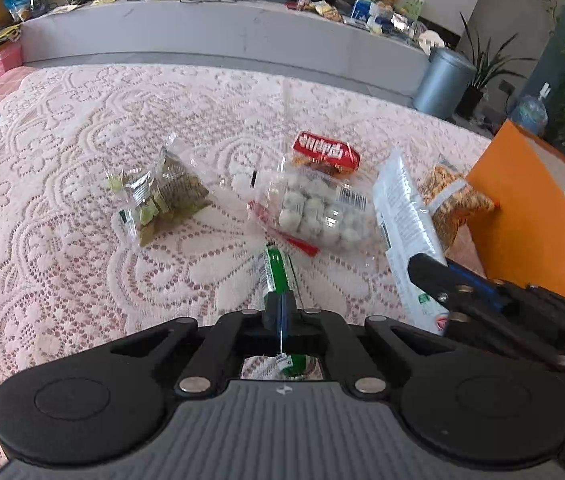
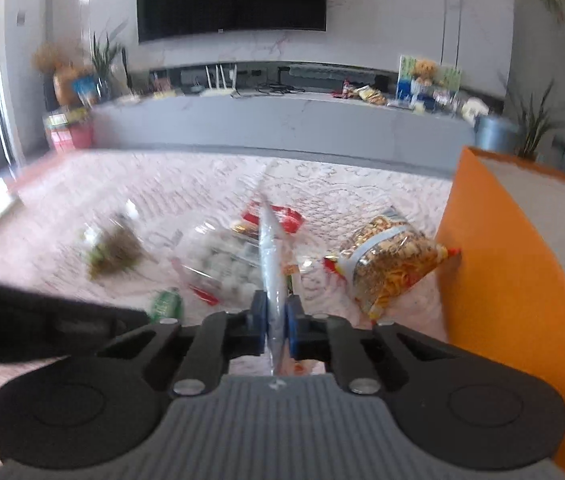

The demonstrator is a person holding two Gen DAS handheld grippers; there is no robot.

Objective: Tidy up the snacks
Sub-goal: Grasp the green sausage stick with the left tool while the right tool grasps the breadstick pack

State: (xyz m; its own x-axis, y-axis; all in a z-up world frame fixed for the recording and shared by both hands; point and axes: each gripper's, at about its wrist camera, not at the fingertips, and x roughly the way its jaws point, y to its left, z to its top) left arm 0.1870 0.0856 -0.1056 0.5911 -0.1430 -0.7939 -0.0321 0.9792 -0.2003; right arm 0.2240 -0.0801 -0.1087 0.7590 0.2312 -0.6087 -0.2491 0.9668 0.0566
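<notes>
Green foil, a slim snack packet, is being gripped at its near end by the left gripper, whose jaws are clenched on it; the packet is projecting forward over the lace tablecloth. A long white-and-silver packet is being grasped edge-on between the blue pads of the right gripper; in the left wrist view the same packet is being shown as a flat strip with the right gripper clamped near its lower end. Whether either packet is being lifted clear of the cloth cannot be told, the right wrist view being blurred. Around them, four snacks are lying unsorted: a clear bag of white balls, a red-labelled pack just behind it, a bag of green-wrapped sweets well apart to the left, and a bag of golden crisps beside the orange box, which is standing open at the right edge.

The step in hand is judged to be pick-up, two items at once. The next move is probably calling for both packets to be carried rightward over the box wall and released inside, with the long packet being kept from catching on the rim.
</notes>
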